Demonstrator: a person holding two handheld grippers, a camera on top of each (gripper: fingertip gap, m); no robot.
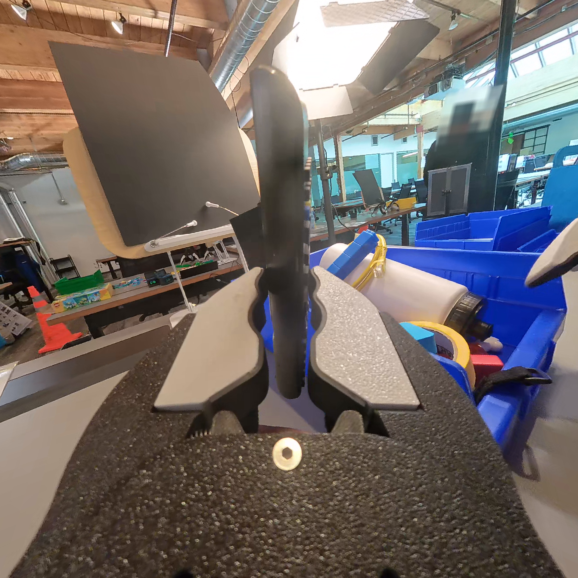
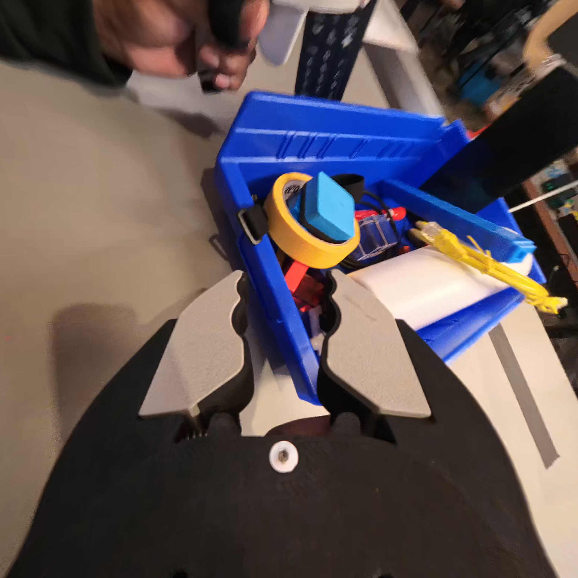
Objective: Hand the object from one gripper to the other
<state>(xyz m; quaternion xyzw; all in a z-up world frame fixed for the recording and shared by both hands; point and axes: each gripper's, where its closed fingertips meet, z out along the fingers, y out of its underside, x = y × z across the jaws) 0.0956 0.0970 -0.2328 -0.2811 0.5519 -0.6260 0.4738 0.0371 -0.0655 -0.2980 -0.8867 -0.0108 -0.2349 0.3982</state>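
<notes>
Left gripper [image 1: 286, 281] clamps black remote [image 1: 280, 194] upright, edge-on, buttons along right side. Right wrist view alone shows its button face [image 2: 328, 47], blurred, above blue bin [image 2: 312, 137]. Right gripper [image 2: 286, 281] jaws spread, holding nothing, over bin rim; yellow tape roll [image 2: 309, 247], white bottle [image 2: 416, 291] inside.

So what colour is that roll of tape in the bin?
Yellow: the roll of tape sits in the blue bin, clearest in the right wrist view.
</notes>
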